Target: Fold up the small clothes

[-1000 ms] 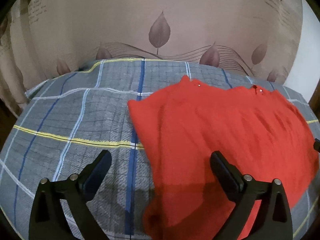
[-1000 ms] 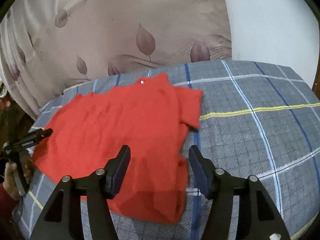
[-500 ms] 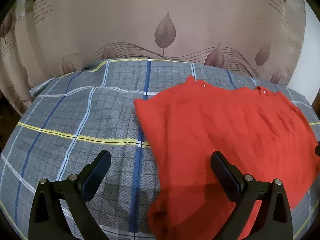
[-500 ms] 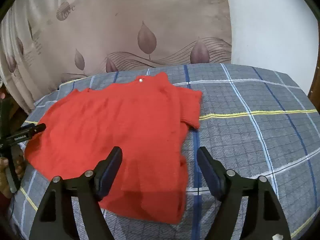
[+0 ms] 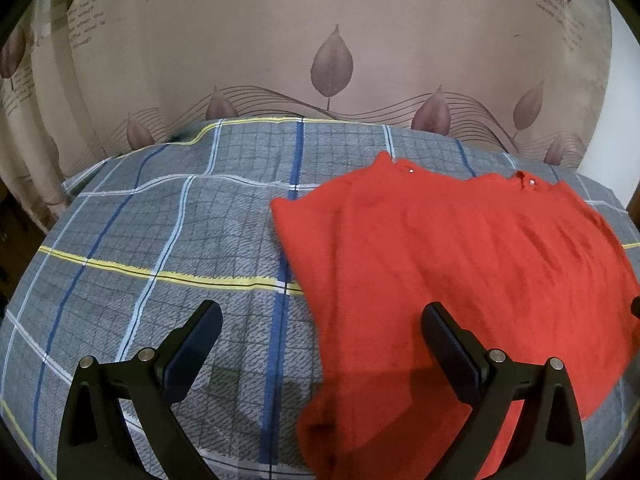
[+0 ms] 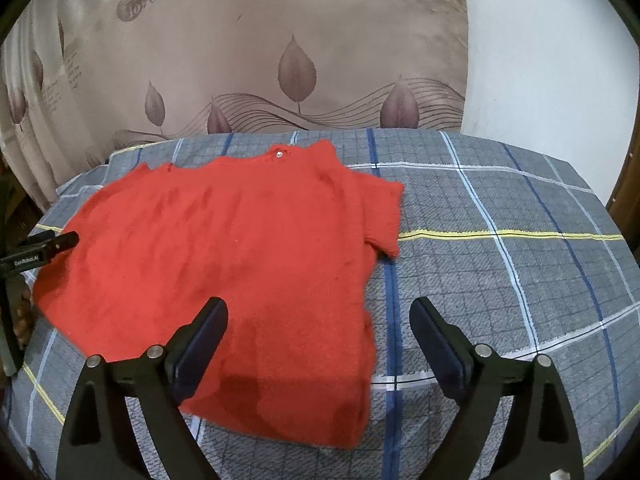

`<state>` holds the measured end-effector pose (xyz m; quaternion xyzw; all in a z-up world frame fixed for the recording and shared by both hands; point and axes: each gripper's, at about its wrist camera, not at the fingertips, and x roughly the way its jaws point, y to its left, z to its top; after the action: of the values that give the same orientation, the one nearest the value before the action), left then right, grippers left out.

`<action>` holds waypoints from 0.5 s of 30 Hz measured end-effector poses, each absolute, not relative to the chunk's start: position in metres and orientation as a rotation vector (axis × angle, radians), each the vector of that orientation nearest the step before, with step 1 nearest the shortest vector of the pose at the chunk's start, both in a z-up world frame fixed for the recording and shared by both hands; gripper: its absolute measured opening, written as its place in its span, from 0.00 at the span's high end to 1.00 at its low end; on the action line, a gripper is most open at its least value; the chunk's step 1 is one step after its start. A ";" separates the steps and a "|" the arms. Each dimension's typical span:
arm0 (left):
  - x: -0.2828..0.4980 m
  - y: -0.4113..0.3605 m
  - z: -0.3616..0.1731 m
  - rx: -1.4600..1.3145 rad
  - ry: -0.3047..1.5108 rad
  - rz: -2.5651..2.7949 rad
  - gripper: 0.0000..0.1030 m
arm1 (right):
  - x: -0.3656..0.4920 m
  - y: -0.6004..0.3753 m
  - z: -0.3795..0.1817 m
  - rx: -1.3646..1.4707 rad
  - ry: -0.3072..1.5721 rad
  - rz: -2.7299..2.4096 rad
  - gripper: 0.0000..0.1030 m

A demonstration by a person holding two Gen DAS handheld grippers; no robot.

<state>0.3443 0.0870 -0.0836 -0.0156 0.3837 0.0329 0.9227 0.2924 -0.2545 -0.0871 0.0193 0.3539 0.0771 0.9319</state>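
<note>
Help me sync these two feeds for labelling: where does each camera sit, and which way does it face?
Left wrist: on the left hand-held gripper, looking down across the plaid bedspread; red top lies right; jaws open, empty.
Right wrist: on the right hand-held gripper, jaws opening over the red top's hem; the other gripper's tip and some fingers show at left.
Shared: red top, bedspread, leaf-print curtain.

sweater (image 6: pixel 240 256) on bedspread (image 6: pixel 500 272), curtain (image 6: pixel 248 40) behind
</note>
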 end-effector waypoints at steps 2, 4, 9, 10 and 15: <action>0.344 0.087 -0.083 -0.028 0.788 0.071 0.03 | 0.292 -0.254 -0.087 0.037 0.722 0.157 0.09; 0.344 0.086 -0.083 -0.023 0.788 0.072 0.03 | 0.292 -0.254 -0.087 0.037 0.720 0.158 0.08; 0.345 0.086 -0.084 -0.016 0.796 0.074 0.03 | 0.290 -0.254 -0.086 0.036 0.720 0.159 0.06; 0.345 0.086 -0.084 -0.015 0.799 0.074 0.03 | 0.290 -0.255 -0.086 0.039 0.718 0.161 0.05; 0.347 0.084 -0.086 -0.001 0.807 0.079 0.03 | 0.288 -0.255 -0.085 0.048 0.711 0.167 0.03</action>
<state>0.3470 0.0845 -0.0863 -0.0005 0.3924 0.0384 0.9190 0.2882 -0.2551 -0.0845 0.0232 0.3475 0.0819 0.9338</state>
